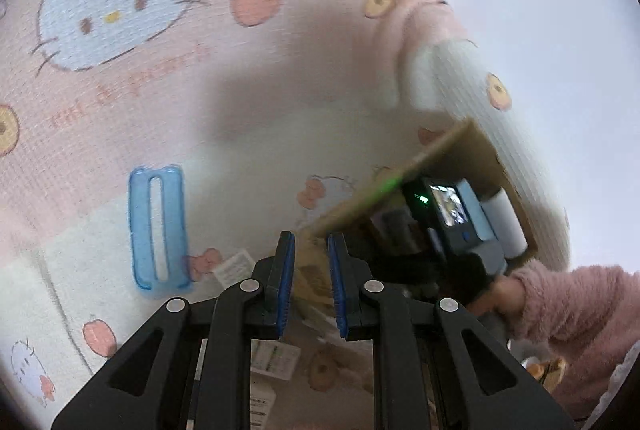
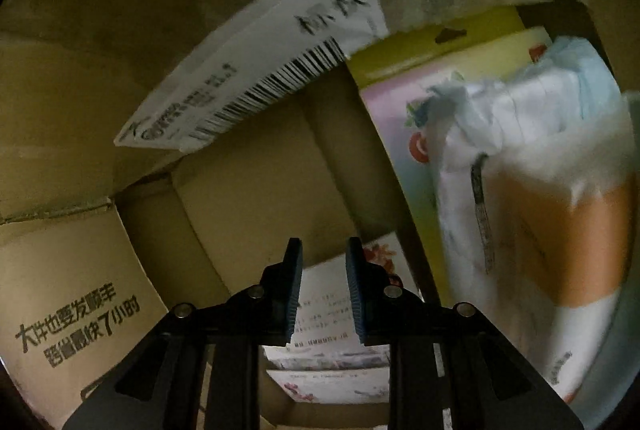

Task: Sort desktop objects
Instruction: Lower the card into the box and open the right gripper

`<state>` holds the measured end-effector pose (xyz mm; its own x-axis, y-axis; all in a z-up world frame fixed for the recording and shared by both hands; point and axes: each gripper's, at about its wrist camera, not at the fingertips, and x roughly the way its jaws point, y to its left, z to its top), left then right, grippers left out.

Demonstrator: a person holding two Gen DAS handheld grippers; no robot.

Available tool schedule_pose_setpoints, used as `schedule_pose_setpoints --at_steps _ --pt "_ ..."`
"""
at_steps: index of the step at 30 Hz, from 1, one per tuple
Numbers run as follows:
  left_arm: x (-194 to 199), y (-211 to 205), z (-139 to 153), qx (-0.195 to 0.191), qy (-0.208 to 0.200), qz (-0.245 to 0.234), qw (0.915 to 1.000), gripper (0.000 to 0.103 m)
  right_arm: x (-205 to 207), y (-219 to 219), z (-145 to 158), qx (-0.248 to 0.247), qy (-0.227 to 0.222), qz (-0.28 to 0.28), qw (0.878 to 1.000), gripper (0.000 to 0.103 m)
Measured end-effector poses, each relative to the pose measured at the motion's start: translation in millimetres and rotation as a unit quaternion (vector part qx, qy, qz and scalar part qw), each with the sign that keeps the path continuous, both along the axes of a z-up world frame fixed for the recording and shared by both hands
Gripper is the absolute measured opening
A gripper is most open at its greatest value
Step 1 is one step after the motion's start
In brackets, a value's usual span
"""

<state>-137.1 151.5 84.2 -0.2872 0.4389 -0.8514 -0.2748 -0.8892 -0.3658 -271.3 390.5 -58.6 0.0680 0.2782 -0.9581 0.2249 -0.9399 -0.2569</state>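
Note:
In the left wrist view my left gripper hangs over a pink cartoon-cat tablecloth, its blue pads a narrow gap apart with nothing pinched. A translucent blue buckle lies flat to its left. To the right stands a cardboard box; the other gripper's body reaches into it. In the right wrist view my right gripper points down inside that box, jaws slightly apart and empty. A flower-printed card lies beneath them. A barcode label leans on the box wall, and a tissue pack sits at right.
A hand in a fluffy pink sleeve holds the right gripper. White printed slips lie under my left gripper. Inside the box a yellow-green carton stands behind the tissue pack, and a printed cardboard flap is at lower left.

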Motion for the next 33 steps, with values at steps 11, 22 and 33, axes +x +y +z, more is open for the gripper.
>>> schedule_pose_setpoints --at_steps 11,22,33 --pt "-1.5 -0.7 -19.9 -0.029 -0.032 0.012 0.9990 0.019 7.0 21.8 -12.0 0.019 -0.102 -0.038 0.994 0.016" --pt "6.8 -1.8 -16.0 -0.020 -0.030 0.003 0.9994 0.021 0.7 8.5 -0.5 -0.021 -0.117 -0.012 0.993 0.017" --pt "13.1 -20.4 -20.3 -0.018 -0.040 0.019 0.9989 0.021 2.3 2.8 -18.2 0.006 -0.182 -0.013 0.983 0.017"
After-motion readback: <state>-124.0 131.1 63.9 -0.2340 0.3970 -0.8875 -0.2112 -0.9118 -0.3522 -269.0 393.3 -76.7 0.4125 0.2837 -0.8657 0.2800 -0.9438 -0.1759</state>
